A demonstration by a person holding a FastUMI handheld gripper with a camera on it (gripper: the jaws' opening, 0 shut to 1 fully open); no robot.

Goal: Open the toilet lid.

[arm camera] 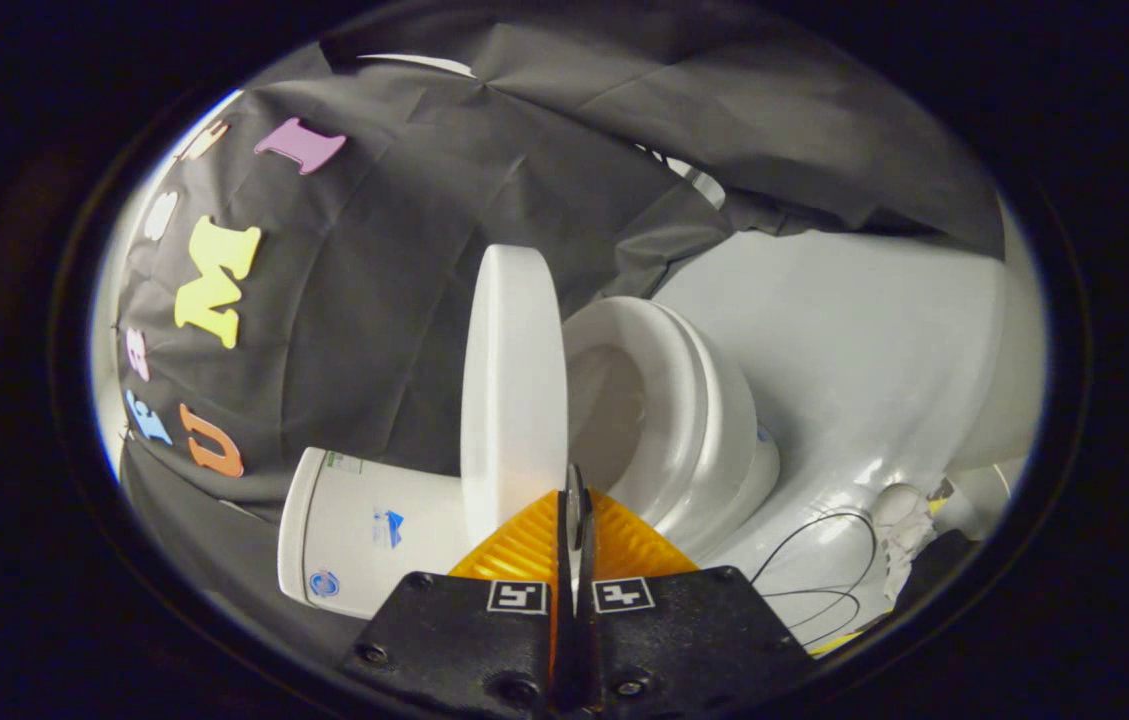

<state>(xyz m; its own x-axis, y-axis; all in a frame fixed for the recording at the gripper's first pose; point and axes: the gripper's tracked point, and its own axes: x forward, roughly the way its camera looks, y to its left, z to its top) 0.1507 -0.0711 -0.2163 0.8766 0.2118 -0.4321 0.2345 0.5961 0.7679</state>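
The gripper (574, 500), fingers pressed together with nothing pinched, sits at the edge of the round white plastic toilet lid (512, 385), which stands clear of the white seat ring (669, 400), apparently to tip it fully open.

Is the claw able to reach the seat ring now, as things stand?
Probably yes: the lid stands raised off the seat ring, and the shut claw is just before both, with nothing between.
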